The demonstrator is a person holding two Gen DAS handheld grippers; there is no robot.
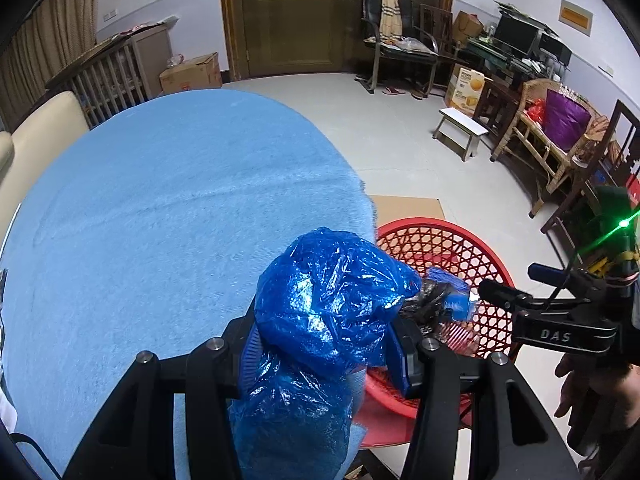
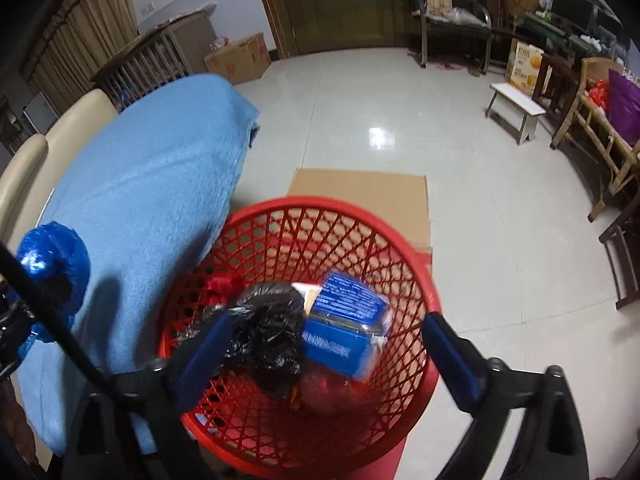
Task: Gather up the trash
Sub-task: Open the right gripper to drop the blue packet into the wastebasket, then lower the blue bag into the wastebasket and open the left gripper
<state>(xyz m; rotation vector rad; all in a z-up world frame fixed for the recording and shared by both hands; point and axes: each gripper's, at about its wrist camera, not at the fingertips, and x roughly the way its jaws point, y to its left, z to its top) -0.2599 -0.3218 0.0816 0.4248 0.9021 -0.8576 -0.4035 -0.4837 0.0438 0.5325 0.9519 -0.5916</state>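
Note:
My left gripper (image 1: 326, 358) is shut on a crumpled blue plastic bag (image 1: 328, 304) above the near edge of the table, which is covered with a light blue cloth (image 1: 180, 200). The same bag (image 2: 52, 256) shows at the left edge of the right wrist view. A red mesh basket (image 2: 340, 202) stands beside the table. My right gripper (image 2: 328, 352) hangs open over it, its pads touching nothing. Below them in the basket are a blurred blue package (image 2: 348, 320), a black plastic bag (image 2: 268, 328) and some red scraps (image 2: 220, 280).
Flat cardboard (image 2: 360, 188) lies on the tiled floor behind the basket. A white stool (image 1: 460, 128), wooden chairs (image 1: 540, 148) and boxes line the right wall. A cream sofa (image 1: 36, 132) sits behind the table. A person's hand (image 1: 580, 384) grips the right tool.

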